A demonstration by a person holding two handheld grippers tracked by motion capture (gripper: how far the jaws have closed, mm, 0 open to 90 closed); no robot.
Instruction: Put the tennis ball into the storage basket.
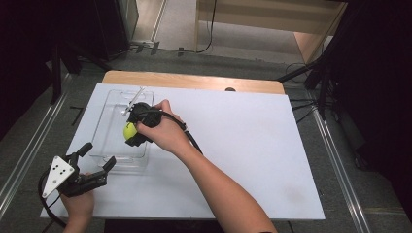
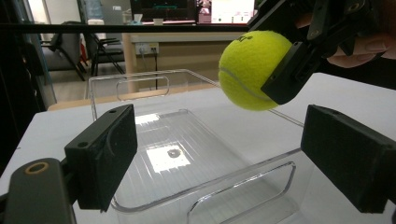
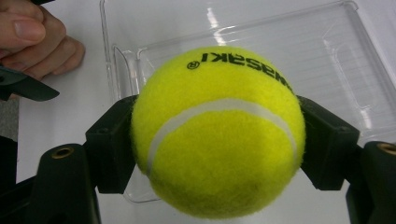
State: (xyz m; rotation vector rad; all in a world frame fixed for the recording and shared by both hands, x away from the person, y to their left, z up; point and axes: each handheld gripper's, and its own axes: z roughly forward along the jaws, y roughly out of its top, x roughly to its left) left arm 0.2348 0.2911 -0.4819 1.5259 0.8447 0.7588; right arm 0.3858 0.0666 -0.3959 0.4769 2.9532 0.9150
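A yellow-green tennis ball (image 1: 129, 130) (image 2: 250, 70) (image 3: 218, 130) hangs above a clear plastic tray (image 1: 112, 116) (image 2: 196, 140) (image 3: 345, 56). My right gripper (image 1: 130, 132) (image 3: 218, 140) is shut on the ball, one black jaw pressed against each side. It holds the ball over the tray's right half in the high view. My left gripper (image 1: 97, 156) (image 2: 219, 158) stands open at the tray's near left corner, nothing between its jaws, pointing at the tray.
The tray lies on a white board (image 1: 243, 145) over a wooden table (image 1: 194, 80). The right gripper's cable (image 1: 192, 138) trails along the forearm. Dark stands and floor rails flank the table.
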